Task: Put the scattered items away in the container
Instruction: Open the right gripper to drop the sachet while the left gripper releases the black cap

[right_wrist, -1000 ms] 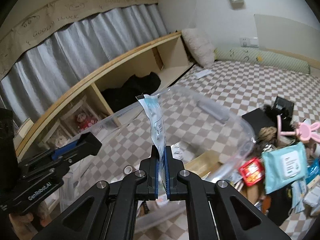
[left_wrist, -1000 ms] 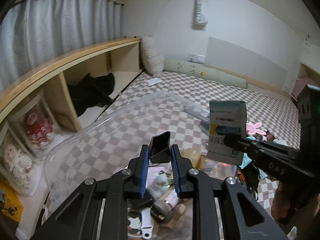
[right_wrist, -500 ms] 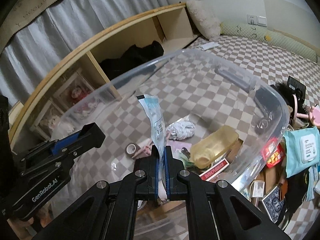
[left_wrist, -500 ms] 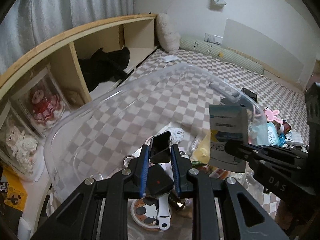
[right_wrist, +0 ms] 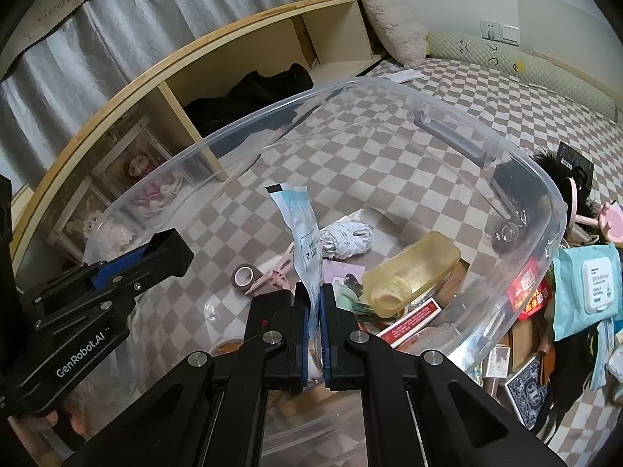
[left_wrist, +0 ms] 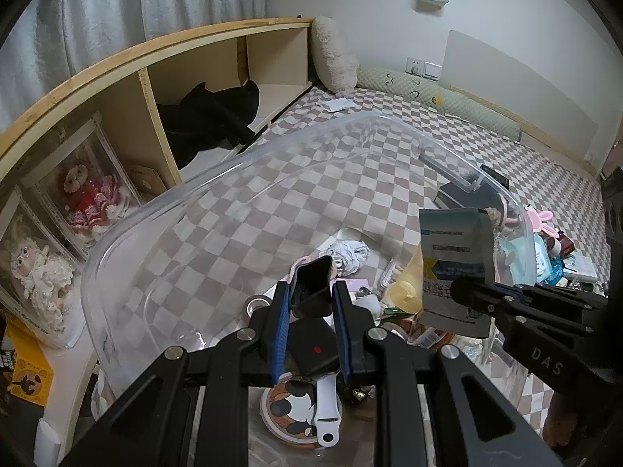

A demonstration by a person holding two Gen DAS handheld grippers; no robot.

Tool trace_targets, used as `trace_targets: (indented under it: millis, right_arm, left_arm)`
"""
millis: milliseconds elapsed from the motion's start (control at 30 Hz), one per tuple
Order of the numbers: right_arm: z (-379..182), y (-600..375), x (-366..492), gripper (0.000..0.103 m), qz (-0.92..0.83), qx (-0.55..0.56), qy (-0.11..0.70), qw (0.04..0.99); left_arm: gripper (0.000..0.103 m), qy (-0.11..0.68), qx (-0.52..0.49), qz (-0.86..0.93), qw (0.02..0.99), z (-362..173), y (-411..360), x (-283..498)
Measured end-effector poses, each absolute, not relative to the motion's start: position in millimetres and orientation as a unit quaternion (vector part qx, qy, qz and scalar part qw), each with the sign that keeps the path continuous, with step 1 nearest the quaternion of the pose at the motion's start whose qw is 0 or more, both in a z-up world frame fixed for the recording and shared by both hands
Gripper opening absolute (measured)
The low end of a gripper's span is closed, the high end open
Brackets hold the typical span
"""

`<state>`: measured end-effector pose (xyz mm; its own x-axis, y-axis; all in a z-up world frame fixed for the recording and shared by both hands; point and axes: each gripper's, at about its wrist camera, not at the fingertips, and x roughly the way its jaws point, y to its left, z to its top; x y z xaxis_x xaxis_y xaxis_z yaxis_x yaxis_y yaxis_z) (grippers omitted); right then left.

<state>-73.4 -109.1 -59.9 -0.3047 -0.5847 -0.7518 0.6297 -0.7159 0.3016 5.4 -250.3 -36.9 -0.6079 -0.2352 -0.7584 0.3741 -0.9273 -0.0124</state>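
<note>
Container (right_wrist: 537,179) of clear plastic sits on the checkered bed (right_wrist: 486,89); left gripper (left_wrist: 311,311) clamps a black object (left_wrist: 311,284) above it; right gripper (right_wrist: 311,303) pinches a blue sachet (right_wrist: 303,233) over it.

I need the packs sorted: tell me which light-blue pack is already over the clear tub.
The thin light-blue sachet pinched upright in the right gripper, above the clear plastic tub. The teal wet-wipe pack lies outside, beside its wall.
</note>
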Motion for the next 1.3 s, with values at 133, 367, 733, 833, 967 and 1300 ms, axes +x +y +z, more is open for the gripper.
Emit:
trace_targets:
  millis: [133,367,733,833,967,1300]
  right_arm:
    - [-58,-110,-71,0.006,-0.821,0.437,0.042,0.366]
    - [-53,-116,-63,0.006,-0.838,0.407,0.092,0.351]
    - [-54,-111,-62,0.006,-0.834,0.410,0.086,0.359]
    - [-54,-107,-62,0.006,-0.836,0.406,0.084,0.359]
    - [-53,-101,-60,0.006,-0.840,0.391,0.086,0.366]
    - [-45,-89,-49,0.056,-0.882,0.320,0.135,0.319]
  left_arm:
    - [0.022,0.085,0.411,-0.891,0.176,-37,-251,4]
    - [0.022,0.088,0.415,-0.886,0.184,-37,-252,3]
    - [0.058,0.087,0.407,-0.890,0.185,-34,-251,6]
    - [0.059,0.083,0.407,-0.891,0.186,-33,-249,6]
    - [0.090,0.076,0.392,-0.897,0.190,-27,-246,9]
    - [0.102,0.044,0.368,-0.905,0.207,-11,-231,10]
